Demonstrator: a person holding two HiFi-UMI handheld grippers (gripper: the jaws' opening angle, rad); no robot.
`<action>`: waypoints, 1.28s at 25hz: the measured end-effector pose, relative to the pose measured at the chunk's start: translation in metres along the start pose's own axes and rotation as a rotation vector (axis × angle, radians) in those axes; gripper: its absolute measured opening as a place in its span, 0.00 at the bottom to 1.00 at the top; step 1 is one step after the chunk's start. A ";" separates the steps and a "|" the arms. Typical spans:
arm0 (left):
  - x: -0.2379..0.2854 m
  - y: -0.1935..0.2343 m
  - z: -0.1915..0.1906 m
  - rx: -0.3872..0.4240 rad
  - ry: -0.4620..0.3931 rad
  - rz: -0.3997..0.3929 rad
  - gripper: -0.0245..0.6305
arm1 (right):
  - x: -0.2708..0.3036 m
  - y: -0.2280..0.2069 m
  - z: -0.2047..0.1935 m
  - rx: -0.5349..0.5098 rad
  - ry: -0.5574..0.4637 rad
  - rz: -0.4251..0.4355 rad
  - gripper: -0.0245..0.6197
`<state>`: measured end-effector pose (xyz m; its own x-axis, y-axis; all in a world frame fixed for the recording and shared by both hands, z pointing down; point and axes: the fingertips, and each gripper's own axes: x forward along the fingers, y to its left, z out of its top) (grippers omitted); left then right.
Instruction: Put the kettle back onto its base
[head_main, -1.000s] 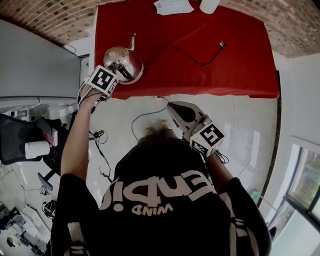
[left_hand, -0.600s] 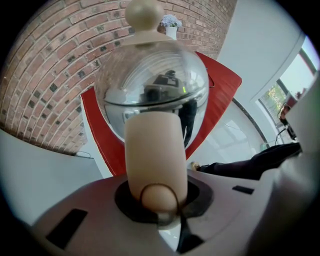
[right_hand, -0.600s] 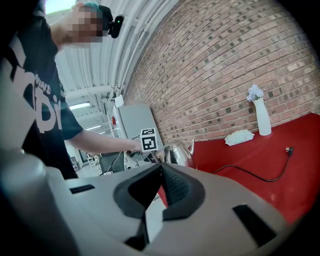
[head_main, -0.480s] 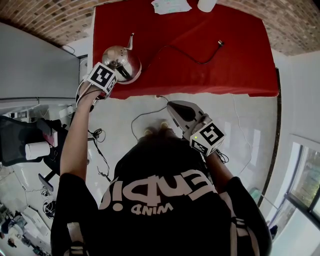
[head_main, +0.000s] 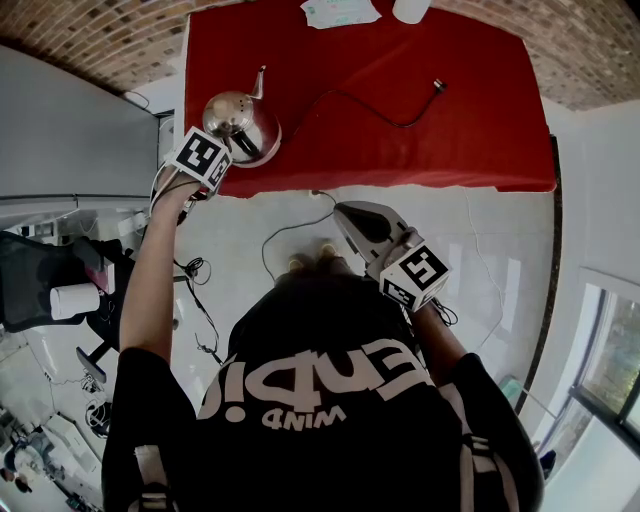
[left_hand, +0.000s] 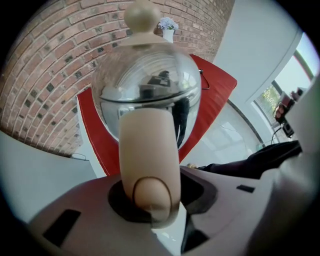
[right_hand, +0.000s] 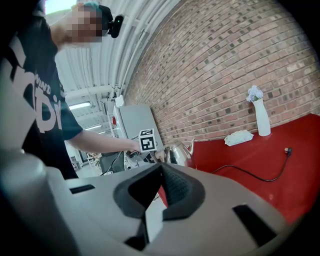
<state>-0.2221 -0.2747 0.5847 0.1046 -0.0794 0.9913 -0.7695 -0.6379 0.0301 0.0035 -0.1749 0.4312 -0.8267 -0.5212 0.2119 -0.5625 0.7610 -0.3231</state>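
The shiny steel kettle (head_main: 240, 122) with a thin spout stands at the front left corner of the red table (head_main: 450, 150). A black cord (head_main: 385, 115) runs from it to a loose plug (head_main: 441, 89); I cannot make out a base beneath it. My left gripper (head_main: 222, 150) points straight down over it. Its jaws are opening, and the kettle's beige handle (left_hand: 147, 150) stands between them with a gap on one side below the round body (left_hand: 147, 85). My right gripper (head_main: 345, 212) hangs shut and empty in front of the table; in its own view its pads (right_hand: 161, 167) meet.
At the table's far edge lie a white cloth (head_main: 340, 12) and a white vase (head_main: 412, 10) with flowers (right_hand: 255, 93). A cable (head_main: 285, 235) trails on the pale floor below the table edge. A dark chair (head_main: 40, 280) stands at left. A brick wall (right_hand: 225, 65) backs the table.
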 end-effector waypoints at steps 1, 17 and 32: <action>-0.001 -0.001 0.000 -0.004 -0.008 -0.006 0.24 | -0.001 0.001 0.000 0.005 -0.001 -0.001 0.07; -0.014 0.004 0.001 -0.033 -0.083 0.030 0.31 | -0.007 0.005 -0.001 -0.003 -0.011 0.004 0.07; -0.059 0.008 -0.004 -0.042 -0.213 0.138 0.32 | -0.011 0.024 -0.001 -0.038 -0.008 0.037 0.07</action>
<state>-0.2364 -0.2719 0.5269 0.1235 -0.3258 0.9374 -0.8109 -0.5776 -0.0939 -0.0004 -0.1505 0.4222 -0.8472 -0.4951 0.1928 -0.5313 0.7941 -0.2953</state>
